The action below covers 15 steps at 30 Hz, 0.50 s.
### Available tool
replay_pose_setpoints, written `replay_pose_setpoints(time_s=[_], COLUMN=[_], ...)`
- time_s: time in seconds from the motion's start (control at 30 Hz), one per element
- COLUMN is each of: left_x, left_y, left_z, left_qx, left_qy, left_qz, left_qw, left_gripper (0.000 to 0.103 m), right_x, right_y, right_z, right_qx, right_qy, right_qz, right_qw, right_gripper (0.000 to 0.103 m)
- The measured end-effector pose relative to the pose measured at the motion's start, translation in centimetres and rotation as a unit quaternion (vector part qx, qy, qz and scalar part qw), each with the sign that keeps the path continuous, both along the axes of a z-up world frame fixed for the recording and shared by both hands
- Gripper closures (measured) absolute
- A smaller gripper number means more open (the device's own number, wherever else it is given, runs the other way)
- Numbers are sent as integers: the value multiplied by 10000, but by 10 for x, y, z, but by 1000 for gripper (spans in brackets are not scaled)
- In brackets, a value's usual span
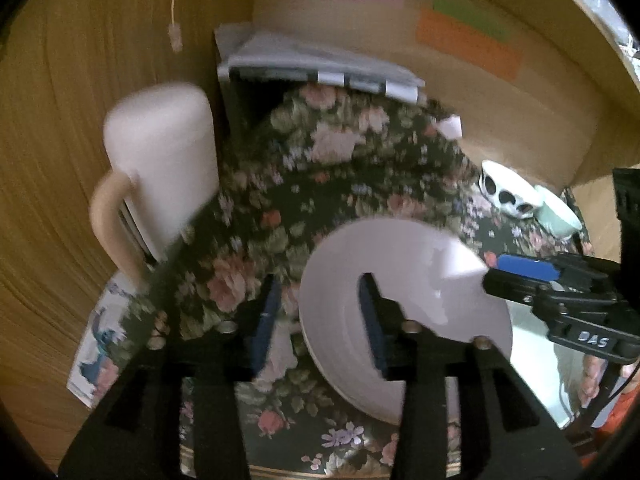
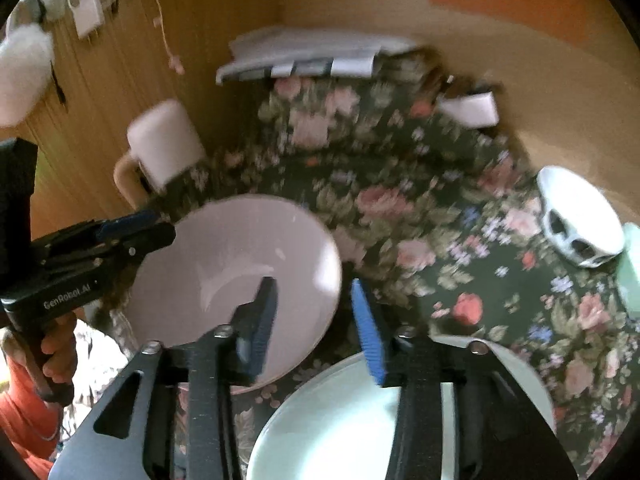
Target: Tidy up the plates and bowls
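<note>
A pale pink plate (image 1: pixel 400 272) (image 2: pixel 236 264) lies on the floral cloth between both grippers. My left gripper (image 1: pixel 320 312) is open, its fingers straddling the plate's left rim. My right gripper (image 2: pixel 314 320) is open, its fingers straddling the plate's right rim; it also shows in the left wrist view (image 1: pixel 532 276). A pale green plate (image 2: pixel 340 420) lies below the right gripper. A white bowl with black spots (image 1: pixel 508 192) (image 2: pixel 576 220) and a mint green bowl (image 1: pixel 560 212) stand at the right.
A white plate rack with a beige loop (image 1: pixel 160 168) (image 2: pixel 164 144) stands at the left by the wooden wall. Stacked papers on a dark box (image 1: pixel 320 64) sit at the back. A picture card (image 1: pixel 100 340) lies at the left edge.
</note>
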<state>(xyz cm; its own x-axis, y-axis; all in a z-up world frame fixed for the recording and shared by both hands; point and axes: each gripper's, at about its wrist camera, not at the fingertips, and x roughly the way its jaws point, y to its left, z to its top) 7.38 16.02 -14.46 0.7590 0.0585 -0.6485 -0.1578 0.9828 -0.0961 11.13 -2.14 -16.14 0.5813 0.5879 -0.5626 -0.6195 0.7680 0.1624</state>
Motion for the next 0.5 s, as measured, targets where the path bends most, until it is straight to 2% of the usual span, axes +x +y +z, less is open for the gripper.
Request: replay_pose_setpoints(time_s=[0.03,0.2,0.37,0.5], left_x=[0,0,6,20], left_y=[-2,-17,-37,-55], left_z=[4,23,36,43], left_qx=[45,199,362,392], left_qy=[-63,-326,-538,-563], left_qz=[-4,-110,-285,-508], left_qw=[10000,9992,9975,9964], left_gripper=[51,43,32,32], right_x=[-1,-5,-2,4], right_y=[-4,-31,-59,-85], right_z=[4,22,31,33], right_qx=[31,107,143,176], right_qy=[-78,-476,-647,-703], right_qz=[-40,-368,-707,-1041], right_qw=[10000,9981,9953,9919], right_gripper=[57,50,48,41])
